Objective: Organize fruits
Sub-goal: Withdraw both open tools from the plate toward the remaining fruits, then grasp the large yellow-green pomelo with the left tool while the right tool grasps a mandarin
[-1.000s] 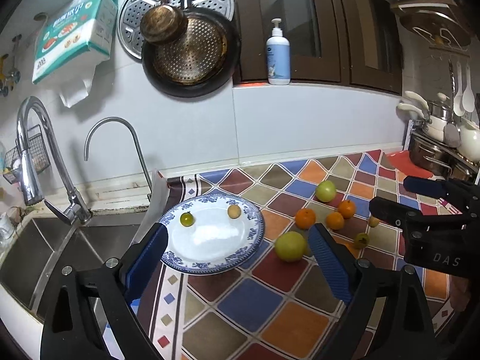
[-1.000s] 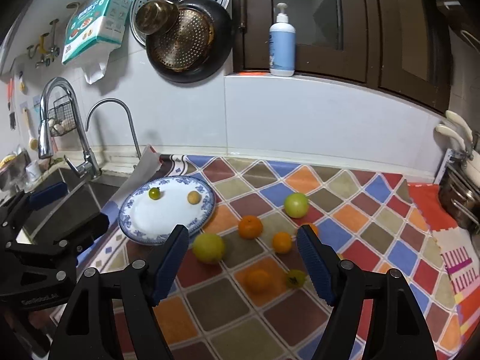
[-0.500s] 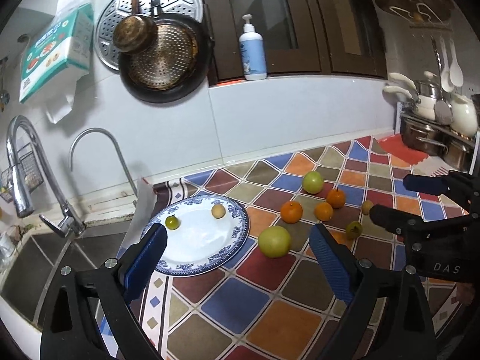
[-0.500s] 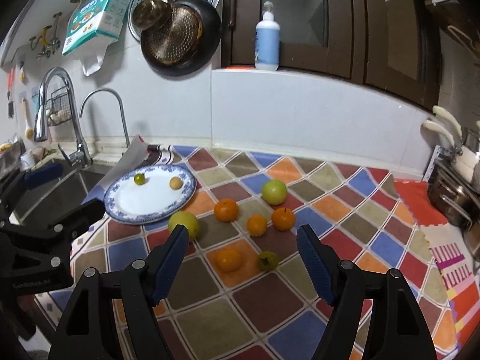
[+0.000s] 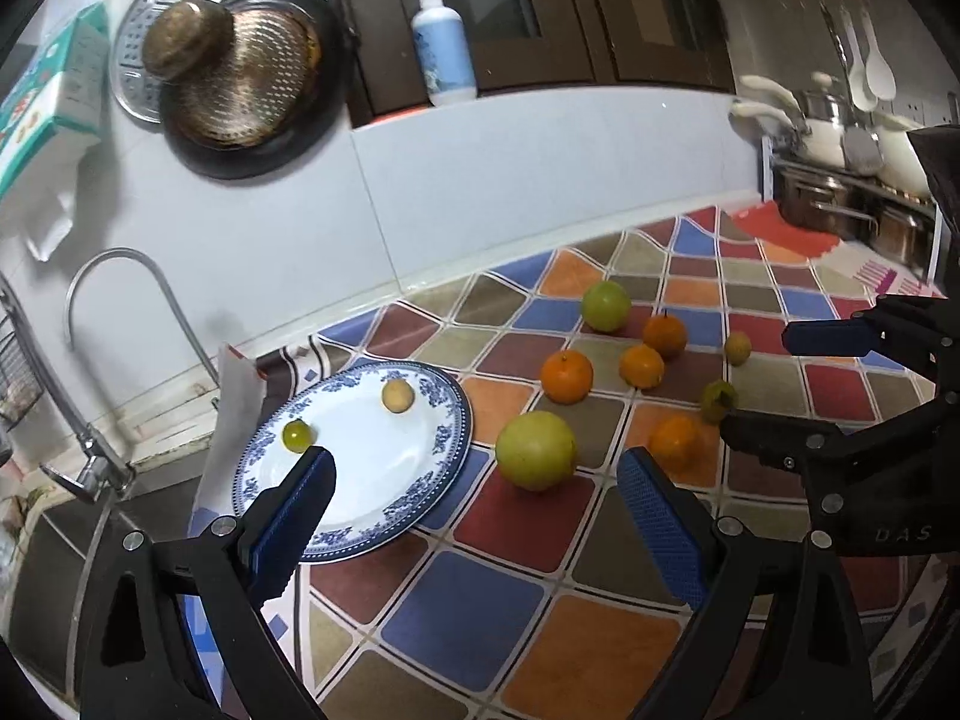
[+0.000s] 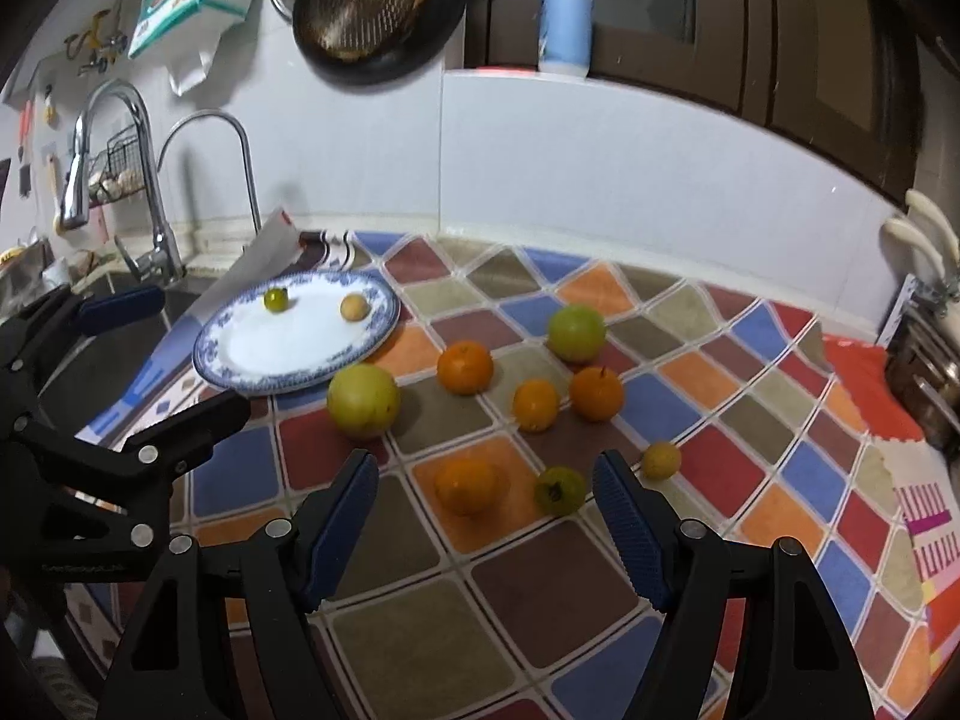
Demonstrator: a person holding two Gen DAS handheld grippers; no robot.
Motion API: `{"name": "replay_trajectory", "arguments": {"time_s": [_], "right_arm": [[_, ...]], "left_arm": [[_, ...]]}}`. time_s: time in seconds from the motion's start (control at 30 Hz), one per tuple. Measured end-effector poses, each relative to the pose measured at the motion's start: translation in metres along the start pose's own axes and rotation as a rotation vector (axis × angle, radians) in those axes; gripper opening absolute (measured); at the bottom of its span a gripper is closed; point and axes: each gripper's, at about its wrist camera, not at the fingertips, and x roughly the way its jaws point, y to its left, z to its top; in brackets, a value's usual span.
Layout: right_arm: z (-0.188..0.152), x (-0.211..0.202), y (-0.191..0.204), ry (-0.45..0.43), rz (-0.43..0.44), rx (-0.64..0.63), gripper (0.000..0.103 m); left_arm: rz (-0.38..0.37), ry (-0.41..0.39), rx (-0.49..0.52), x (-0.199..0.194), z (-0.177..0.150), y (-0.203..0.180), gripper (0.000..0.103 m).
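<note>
Fruits lay scattered over the checkered worktop (image 6: 456, 558), most of them loose to the right of a blue-rimmed plate (image 6: 240, 381). On the plate sat only two small ones, a green fruit (image 6: 275, 299) at its far left and a tan fruit (image 6: 353, 307) near its far right rim, well apart. Just beside the plate's near right edge rested a large yellow-green fruit (image 6: 363, 401). Farther right lay a cluster: an orange (image 6: 465, 366), a green apple-like fruit (image 6: 576, 333) behind it, and two more oranges (image 6: 536, 404) (image 6: 596, 393) almost touching. Nearer stood another orange (image 6: 467, 485), a dull green fruit with a dark stem end (image 6: 560, 490) and a little yellow fruit (image 6: 661, 460).

The right tool (image 6: 487, 495) hung above the near fruits with its jaws spread wide and nothing between its pads; the near orange and the dull green fruit showed in the gap. The left tool (image 5: 474, 480) was likewise open and empty, one finger over the plate's near rim, the large yellow-green fruit showing between its fingers. A sink (image 6: 180, 300) with two taps stood at the far left.
</note>
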Motion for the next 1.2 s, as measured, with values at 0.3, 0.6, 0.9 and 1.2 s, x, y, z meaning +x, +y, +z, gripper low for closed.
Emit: {"name": "replay_trajectory", "arguments": {"time_s": [0.3, 0.6, 0.9, 1.2], "right_arm": [[-0.013, 0.021, -0.002, 0.089, 0.013, 0.004, 0.066], [-0.03, -0.002, 0.0, 0.098, -0.047, -0.06, 0.066], [-0.021, 0.026, 0.0, 0.116, 0.061, -0.037, 0.063], [-0.016, 0.058, 0.001, 0.139, 0.101, -0.042, 0.056]], "left_arm": [[-0.059, 0.064, 0.086, 0.019, -0.011, -0.01, 0.096], [-0.095, 0.114, 0.028, 0.022, -0.02, -0.017, 0.095], [-0.092, 0.078, 0.043, 0.043, -0.009, -0.008, 0.086], [-0.146, 0.111, 0.078, 0.074, -0.007, -0.012, 0.078]]}}
